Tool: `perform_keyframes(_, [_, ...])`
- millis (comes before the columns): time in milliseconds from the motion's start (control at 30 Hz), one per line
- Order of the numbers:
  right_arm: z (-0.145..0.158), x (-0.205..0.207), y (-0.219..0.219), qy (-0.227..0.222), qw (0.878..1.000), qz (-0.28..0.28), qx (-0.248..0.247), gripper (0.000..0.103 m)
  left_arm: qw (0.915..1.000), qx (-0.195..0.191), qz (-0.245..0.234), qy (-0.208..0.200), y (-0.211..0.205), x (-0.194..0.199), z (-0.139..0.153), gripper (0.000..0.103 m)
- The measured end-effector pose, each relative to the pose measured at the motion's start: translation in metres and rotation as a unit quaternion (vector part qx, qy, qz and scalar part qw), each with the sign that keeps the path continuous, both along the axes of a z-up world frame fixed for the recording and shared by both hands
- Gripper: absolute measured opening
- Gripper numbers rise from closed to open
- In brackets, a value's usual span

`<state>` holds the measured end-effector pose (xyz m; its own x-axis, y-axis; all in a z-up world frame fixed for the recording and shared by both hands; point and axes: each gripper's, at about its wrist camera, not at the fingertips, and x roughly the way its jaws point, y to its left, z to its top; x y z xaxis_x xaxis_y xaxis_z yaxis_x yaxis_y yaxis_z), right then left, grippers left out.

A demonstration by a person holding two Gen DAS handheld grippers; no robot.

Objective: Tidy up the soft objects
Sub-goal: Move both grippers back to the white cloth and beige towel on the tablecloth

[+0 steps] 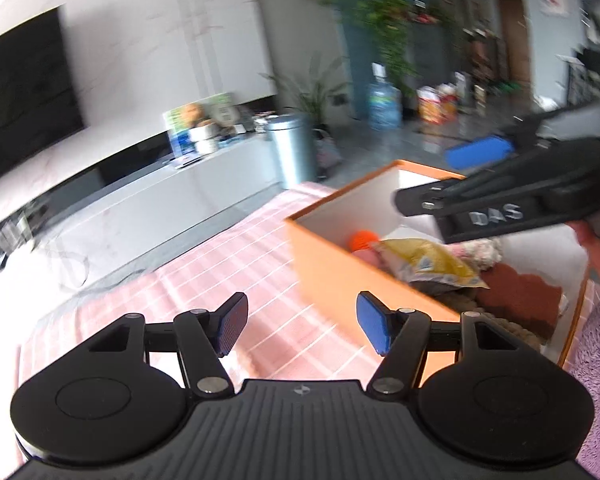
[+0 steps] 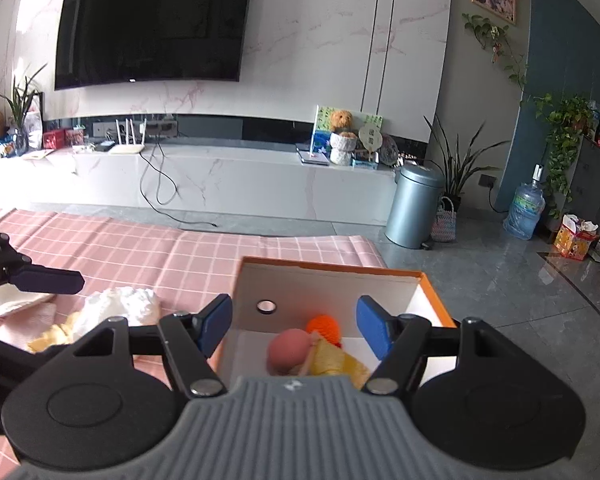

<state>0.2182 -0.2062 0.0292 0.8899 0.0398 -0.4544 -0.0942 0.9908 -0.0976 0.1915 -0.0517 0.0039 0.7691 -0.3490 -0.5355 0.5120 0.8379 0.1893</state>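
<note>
Both claws [image 1: 302, 322] [image 2: 294, 330] agape, tilted downward

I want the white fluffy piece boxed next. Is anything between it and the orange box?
Nothing visible: the white fluffy piece lies on the pink checked cloth just left of the open-topped orange box, only bare cloth between.

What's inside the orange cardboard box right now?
The orange cardboard box holds an orange knitted ball, a pink round plush and a yellow soft toy; the gripper's body hides the rest.

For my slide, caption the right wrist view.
Open right gripper above orange cardboard box holding pink ball and orange knitted toy; white fluffy cloth outside on pink checked tablecloth.
</note>
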Motion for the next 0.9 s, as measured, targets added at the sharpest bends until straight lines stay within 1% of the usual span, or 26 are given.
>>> perform_keyframes(133, [-0.003, -0.021, 0.027, -0.021, 1.000, 0.010, 0.014, 0.068, 0.9976, -0.037, 0.058, -0.004, 0.027, -0.013, 0.000, 0.071])
perform_keyframes(233, [-0.011, -0.030, 0.050, -0.032, 0.999, 0.021, 0.020, 0.068, 0.9933, -0.061, 0.098, -0.010, 0.048, -0.021, 0.000, 0.068])
perform_keyframes(300, [-0.016, -0.033, 0.065, -0.032, 0.999, 0.027, 0.026, 0.068, 0.9894, -0.077, 0.123, -0.006, 0.062, -0.023, 0.000, 0.065])
perform_keyframes(400, [-0.029, -0.033, 0.084, -0.022, 0.998, 0.039, 0.035, 0.068, 0.9830, -0.101, 0.153, -0.003, 0.084, -0.028, -0.004, 0.061])
perform_keyframes(533, [-0.051, -0.030, 0.107, 0.000, 0.998, 0.057, 0.025, 0.068, 0.9765, -0.110, 0.186, 0.007, 0.105, -0.031, -0.014, 0.055])
perform_keyframes(667, [-0.067, -0.021, 0.124, 0.029, 0.996, 0.077, 0.019, 0.065, 0.9673, -0.132, 0.215, 0.029, 0.137, -0.042, -0.030, 0.052])
perform_keyframes(833, [-0.083, -0.011, 0.141, 0.046, 0.994, 0.098, 0.004, 0.065, 0.9601, -0.127, 0.247, 0.034, 0.154, -0.040, -0.041, 0.051])
perform_keyframes(900, [-0.087, -0.003, 0.145, 0.056, 0.993, 0.102, 0.003, 0.064, 0.9595, -0.121, 0.252, 0.033, 0.159, -0.039, -0.043, 0.051])
